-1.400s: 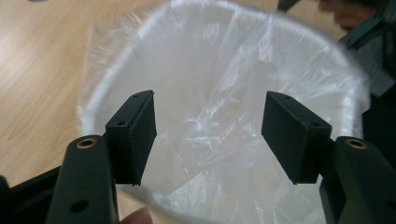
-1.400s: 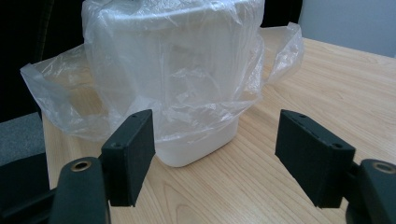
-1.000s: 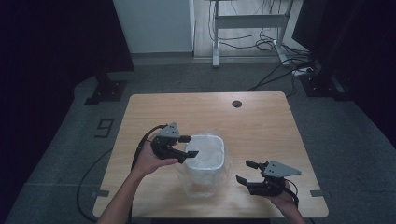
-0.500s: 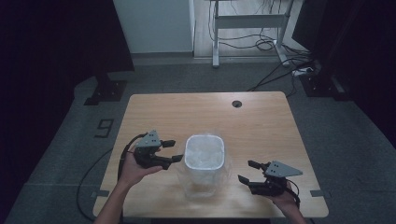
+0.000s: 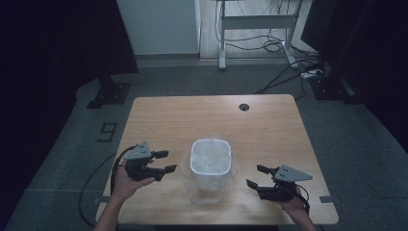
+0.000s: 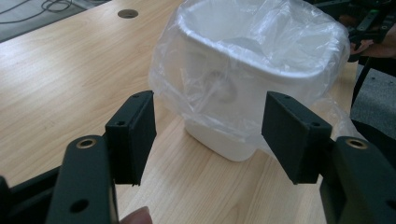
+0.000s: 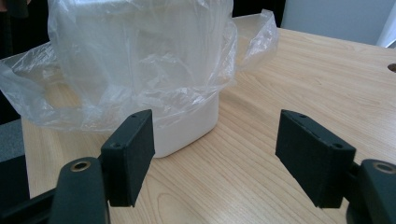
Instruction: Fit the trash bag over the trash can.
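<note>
A white plastic bin [image 5: 210, 166] stands near the front middle of the wooden table [image 5: 211, 115], lined with a clear plastic bag [image 6: 261, 51] that drapes over its rim and down its sides. My left gripper [image 5: 165, 161] hovers to the left of the bin, open, with nothing between its jaws. To the bin's right, my right gripper [image 5: 257, 175] is low over the table, open and empty. In the right gripper view the bin [image 7: 182, 126] and its bag [image 7: 135, 60] sit just beyond the jaws.
A round cable hole [image 5: 244, 107] lies near the table's far edge. Beyond the table stand a desk frame [image 5: 255, 21] and loose cables [image 5: 288, 72] on the grey floor. A floor tag marked 9 [image 5: 107, 132] lies to the left.
My left gripper has drawn back from the bin's rim to the left and a little lower, and now stands apart from the bin. The right gripper has stayed put.
</note>
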`<control>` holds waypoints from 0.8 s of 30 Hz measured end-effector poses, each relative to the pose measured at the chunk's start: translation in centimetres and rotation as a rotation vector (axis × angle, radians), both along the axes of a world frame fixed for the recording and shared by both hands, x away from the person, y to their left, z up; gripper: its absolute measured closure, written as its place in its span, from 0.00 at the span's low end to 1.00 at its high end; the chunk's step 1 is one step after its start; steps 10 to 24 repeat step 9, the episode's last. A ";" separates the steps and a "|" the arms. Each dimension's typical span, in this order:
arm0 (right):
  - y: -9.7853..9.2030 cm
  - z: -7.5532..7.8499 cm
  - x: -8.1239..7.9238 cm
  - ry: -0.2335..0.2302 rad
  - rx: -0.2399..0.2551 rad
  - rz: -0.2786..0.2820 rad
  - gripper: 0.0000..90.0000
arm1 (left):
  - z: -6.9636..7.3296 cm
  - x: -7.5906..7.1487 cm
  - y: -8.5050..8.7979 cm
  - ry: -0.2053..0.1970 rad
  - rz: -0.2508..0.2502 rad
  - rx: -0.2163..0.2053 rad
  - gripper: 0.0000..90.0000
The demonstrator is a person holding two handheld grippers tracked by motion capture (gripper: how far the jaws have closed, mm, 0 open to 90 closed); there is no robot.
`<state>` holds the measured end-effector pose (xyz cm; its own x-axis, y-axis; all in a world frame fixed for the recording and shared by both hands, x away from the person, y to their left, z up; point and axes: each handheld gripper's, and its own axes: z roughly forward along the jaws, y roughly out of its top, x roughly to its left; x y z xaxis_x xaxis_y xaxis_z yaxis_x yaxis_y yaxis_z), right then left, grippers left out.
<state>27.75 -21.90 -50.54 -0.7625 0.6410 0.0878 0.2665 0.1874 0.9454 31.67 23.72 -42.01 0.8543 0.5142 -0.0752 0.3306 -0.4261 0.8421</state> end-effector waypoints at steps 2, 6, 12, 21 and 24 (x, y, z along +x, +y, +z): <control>0.0 0.0 0.0 0.000 0.002 -0.001 0.31 | -0.1 0.0 0.0 0.001 0.002 0.004 0.39; 0.0 0.0 0.1 0.000 0.002 0.000 0.31 | -0.3 0.0 -0.1 0.001 0.003 0.000 0.39; 0.0 0.0 0.1 -0.001 0.004 0.001 0.31 | -0.6 -0.1 0.0 0.002 0.009 0.004 0.39; 0.0 0.0 0.1 -0.001 0.004 0.001 0.31 | -0.6 -0.1 0.0 0.002 0.009 0.004 0.39; 0.0 0.0 0.1 -0.001 0.004 0.001 0.31 | -0.6 -0.1 0.0 0.002 0.009 0.004 0.39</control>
